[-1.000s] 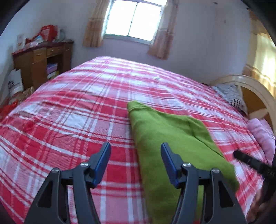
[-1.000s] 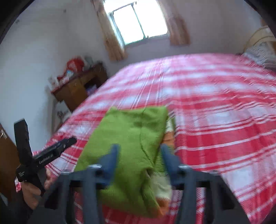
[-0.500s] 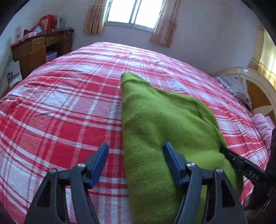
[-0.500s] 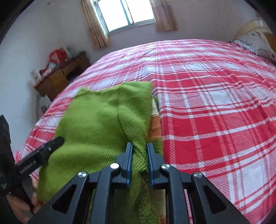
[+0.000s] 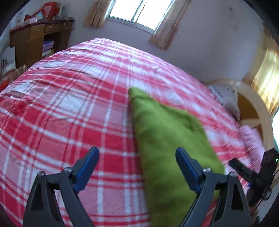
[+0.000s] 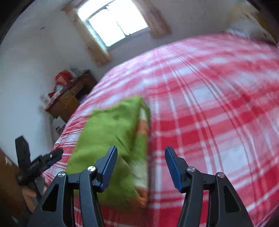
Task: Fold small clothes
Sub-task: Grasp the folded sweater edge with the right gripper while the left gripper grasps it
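A bedroom with pale walls holds a wide bed [image 5: 61,111] under a red, pink and white checked sheet, a bright curtained window [image 5: 139,12] on the far wall and a brown wooden desk [image 5: 36,41] piled with clutter at the far left. A folded green knitted garment [image 5: 165,139] lies flat on the sheet near the close edge of the bed; in the right wrist view an orange and white striped layer shows along its right side.

The left gripper [image 5: 137,164] hovers above the bed with its blue-padded jaws spread wide. They have just been opening, and nothing is gripped between them: the left finger is over bare sheet and the right finger over the garment's near left part.

The right gripper [image 6: 141,164] has also just been opening. Its jaws stand apart and hold nothing, with the garment's near right edge below the gap and the pads clear of the cloth. Both views are blurred.
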Motion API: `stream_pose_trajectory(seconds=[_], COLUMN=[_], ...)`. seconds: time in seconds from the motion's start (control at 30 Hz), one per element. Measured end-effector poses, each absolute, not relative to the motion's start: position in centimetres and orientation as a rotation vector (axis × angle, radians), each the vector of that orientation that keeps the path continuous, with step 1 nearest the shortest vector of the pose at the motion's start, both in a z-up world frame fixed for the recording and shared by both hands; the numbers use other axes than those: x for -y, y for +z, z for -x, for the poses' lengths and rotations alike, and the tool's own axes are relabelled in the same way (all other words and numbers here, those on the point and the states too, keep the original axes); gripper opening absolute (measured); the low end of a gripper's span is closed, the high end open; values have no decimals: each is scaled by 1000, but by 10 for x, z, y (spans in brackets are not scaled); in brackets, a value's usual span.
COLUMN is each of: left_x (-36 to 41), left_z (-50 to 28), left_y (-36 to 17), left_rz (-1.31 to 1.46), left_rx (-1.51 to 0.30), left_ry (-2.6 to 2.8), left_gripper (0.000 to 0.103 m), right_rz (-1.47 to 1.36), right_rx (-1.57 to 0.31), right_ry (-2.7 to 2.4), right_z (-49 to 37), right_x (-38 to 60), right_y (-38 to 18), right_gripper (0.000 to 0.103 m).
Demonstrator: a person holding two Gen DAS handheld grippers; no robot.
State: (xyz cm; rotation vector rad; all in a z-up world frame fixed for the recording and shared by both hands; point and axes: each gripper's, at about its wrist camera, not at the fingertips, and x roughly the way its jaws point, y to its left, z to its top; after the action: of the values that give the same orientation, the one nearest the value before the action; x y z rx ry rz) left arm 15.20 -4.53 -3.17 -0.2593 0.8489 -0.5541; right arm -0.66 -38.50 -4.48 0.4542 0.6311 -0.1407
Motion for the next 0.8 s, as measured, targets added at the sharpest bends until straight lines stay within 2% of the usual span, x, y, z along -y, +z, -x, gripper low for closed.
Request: stream_pose_trajectory(seconds=[0.13, 0.27, 0.43, 0.6, 0.67, 0.73, 0.77, 0.8], left_x=[69, 98, 106, 110, 120, 119, 115, 111], left_z=[-177, -193, -167, -175, -170, -170, -171, -174], left_y=[-39, -78, -81, -83, -80, -78, -78, -78], left_rz=[322, 316, 183, 226, 172, 174, 195, 218], left_rx=[-900, -1047, -938, -958, -935, -936, -948, -961], left_ry=[-591, -616, -651, -668, -687, -691, -694, -697], left_gripper=[91, 91, 92, 91, 74, 64, 60, 51], right_rz=[-350, -320, -533, -598, -573, -511, -504, -524], right_rx=[-677, -777, -801, -803, -811, -831, -837, -847], right_ry=[-128, -116, 78, 180, 158, 121, 115, 116], right_z=[-33, -78, -79, -73, -80, -87, -87, -87], right_x=[378, 387, 400, 407, 402, 392, 389, 387], right_y=[-40, -72, -105, -113, -113, -110, -109, -108], right_gripper=[59, 59, 59, 59, 59, 55, 47, 42])
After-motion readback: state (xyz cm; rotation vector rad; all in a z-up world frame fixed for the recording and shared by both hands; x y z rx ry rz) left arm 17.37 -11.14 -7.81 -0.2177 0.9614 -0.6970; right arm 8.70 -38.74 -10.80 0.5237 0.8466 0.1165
